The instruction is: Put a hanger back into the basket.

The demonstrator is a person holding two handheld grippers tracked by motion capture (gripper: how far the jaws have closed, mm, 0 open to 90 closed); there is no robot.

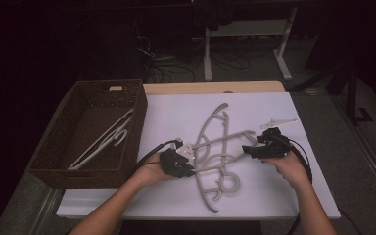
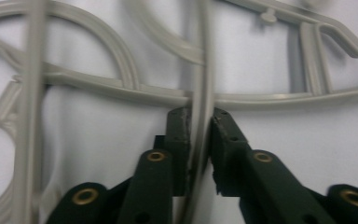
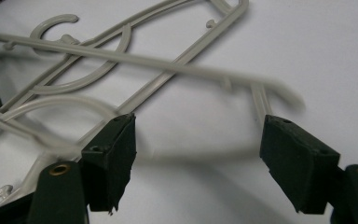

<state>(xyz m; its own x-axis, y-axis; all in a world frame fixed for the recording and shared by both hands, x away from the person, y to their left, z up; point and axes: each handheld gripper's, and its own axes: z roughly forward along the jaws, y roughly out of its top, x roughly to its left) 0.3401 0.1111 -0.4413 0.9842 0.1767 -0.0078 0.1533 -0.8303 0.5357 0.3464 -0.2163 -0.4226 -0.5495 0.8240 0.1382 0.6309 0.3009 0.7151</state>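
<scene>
Several grey plastic hangers (image 1: 220, 147) lie tangled in the middle of the white table cover (image 1: 284, 196). My left gripper (image 1: 190, 164) sits at the pile's left edge. In the left gripper view its jaws (image 2: 200, 116) are pressed together on a thin curved bar of one grey hanger (image 2: 204, 56), which runs up between the pads. My right gripper (image 1: 248, 151) is at the pile's right side. In the right gripper view its jaws (image 3: 198, 140) stand wide apart just over the cover, with nothing between the pads. A raised, blurred hanger bar (image 3: 168, 65) crosses ahead of them.
A brown wicker basket (image 1: 137, 122) stands at the table's left with a white hanger (image 1: 105, 139) inside. A small white plastic piece (image 1: 279, 121) lies behind the right gripper. Beyond the table's far edge are dark floor, cables and white desk legs (image 1: 208, 54).
</scene>
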